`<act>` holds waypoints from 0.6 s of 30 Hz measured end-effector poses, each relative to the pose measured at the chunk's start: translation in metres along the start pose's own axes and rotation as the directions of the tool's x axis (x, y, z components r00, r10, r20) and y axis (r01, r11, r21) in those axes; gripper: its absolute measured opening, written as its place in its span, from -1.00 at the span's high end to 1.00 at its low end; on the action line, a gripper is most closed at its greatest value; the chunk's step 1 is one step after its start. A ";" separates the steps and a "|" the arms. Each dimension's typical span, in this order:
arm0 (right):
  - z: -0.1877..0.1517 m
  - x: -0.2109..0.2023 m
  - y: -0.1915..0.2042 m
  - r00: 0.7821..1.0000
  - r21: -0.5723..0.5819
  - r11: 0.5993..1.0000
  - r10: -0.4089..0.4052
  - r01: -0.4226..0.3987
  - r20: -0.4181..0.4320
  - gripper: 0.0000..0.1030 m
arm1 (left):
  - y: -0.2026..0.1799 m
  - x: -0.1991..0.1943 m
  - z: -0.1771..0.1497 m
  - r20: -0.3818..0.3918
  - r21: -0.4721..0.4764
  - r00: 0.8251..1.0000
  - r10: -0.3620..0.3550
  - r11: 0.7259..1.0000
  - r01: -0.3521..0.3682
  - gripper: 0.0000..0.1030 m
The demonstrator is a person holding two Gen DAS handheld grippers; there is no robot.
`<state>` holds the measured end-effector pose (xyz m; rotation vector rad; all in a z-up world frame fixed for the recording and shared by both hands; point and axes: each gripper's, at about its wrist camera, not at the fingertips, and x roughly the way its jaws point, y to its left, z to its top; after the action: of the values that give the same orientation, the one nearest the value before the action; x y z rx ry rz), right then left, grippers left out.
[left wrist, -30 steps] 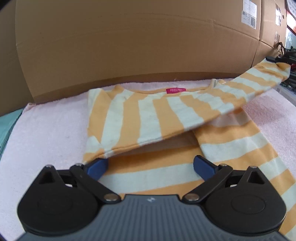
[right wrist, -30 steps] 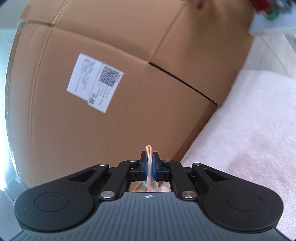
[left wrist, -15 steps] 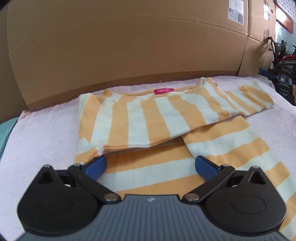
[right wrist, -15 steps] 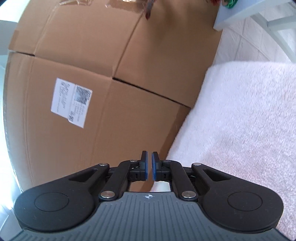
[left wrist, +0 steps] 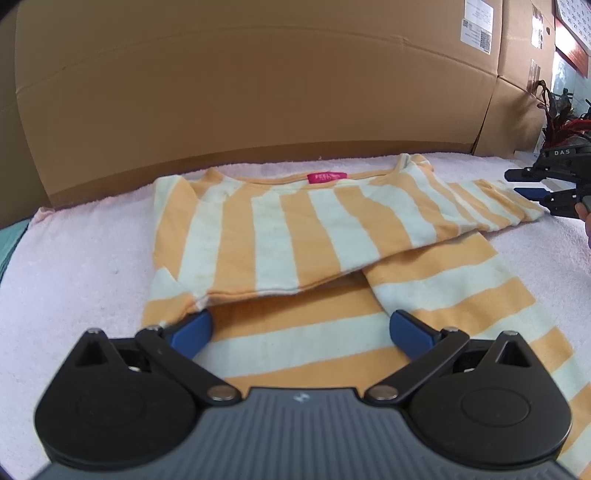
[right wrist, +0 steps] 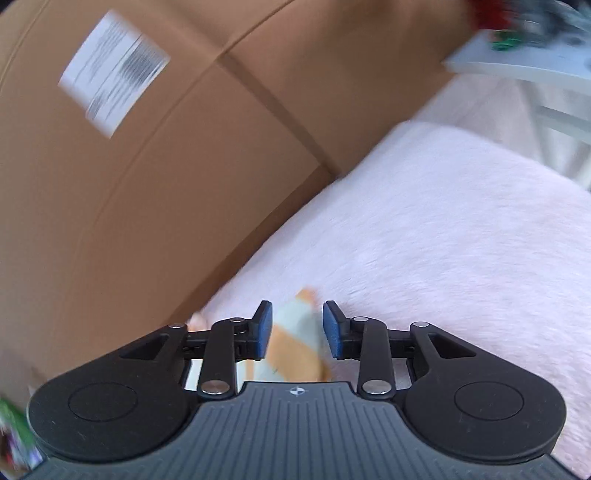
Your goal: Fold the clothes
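Your striped shirt [left wrist: 295, 236] is lying flat on the pink towel [left wrist: 74, 266] that covers the counter, neckline at the far side by the cardboard boxes [left wrist: 258, 92], one sleeve stretched out to the right. The top part looks folded over the lower part, which runs toward the near right.

Left gripper [left wrist: 301, 326] is spread wide open, holding nothing, hovering over the near part of the shirt with a blue pad on either side of the stripes. Right gripper [right wrist: 297, 328] is open too, nothing pinched; the sleeve end [right wrist: 295, 332] sits loose in the gap between the jaws. In the left view you can see it just beside the sleeve's tip at the far right.

Handling-wise I'd guess soft, light knit: it'll drape and sag the moment you lift it, and it'll probably cling a bit to the fuzzy towel instead of sliding. I'd take hold at hems, cuffs or corners, where the doubled fabric gives the pads something to bite, and lift rather than drag.

Writing: the pink neck tag [left wrist: 327, 177] has lettering, maybe "FEEL" something, too small to be sure. The right gripper's body reads "DAS". The white box labels [left wrist: 476, 26] have QR-style codes, unreadable, and the label is motion-blurred in the right view.
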<state>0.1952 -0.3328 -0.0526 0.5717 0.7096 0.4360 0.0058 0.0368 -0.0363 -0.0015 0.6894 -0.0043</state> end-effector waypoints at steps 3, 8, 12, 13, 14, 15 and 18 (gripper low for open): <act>-0.006 0.009 0.025 0.996 -0.215 0.972 -0.090 0.091 0.016 0.60 | 0.000 -0.001 0.000 0.001 -0.002 1.000 -0.001 1.000 0.001 -0.98; 0.002 -0.006 0.019 0.995 -0.140 0.987 -0.071 0.080 0.066 0.91 | -0.001 -0.002 0.001 0.004 0.000 1.000 0.013 1.000 -0.013 -0.98; 0.012 -0.021 0.010 0.981 -0.098 0.989 -0.091 0.109 0.169 0.91 | -0.010 -0.008 0.002 0.034 0.033 0.999 0.040 0.999 -0.041 -0.98; 0.010 -0.016 0.007 0.979 -0.103 0.985 -0.118 0.136 0.165 0.91 | -0.012 -0.008 0.003 0.037 0.028 0.999 0.024 0.999 -0.025 -0.98; 0.006 -0.007 0.002 0.978 -0.102 0.981 -0.149 0.165 0.148 0.91 | -0.014 -0.008 0.003 0.038 0.021 0.999 0.006 1.000 -0.007 -0.98; 0.004 -0.001 -0.003 0.977 -0.089 0.980 -0.164 0.177 0.134 0.92 | -0.016 -0.006 0.002 0.034 0.021 0.999 -0.009 1.000 0.008 -0.98; 0.006 0.000 -0.014 0.984 -0.010 0.992 -0.126 0.129 0.126 0.88 | -0.016 -0.003 0.001 0.019 0.026 1.000 -0.016 1.000 0.016 -0.98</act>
<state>0.2025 -0.3456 -0.0574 0.5282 0.6173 0.2847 0.0040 0.0206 -0.0332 0.0180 0.6704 -0.0287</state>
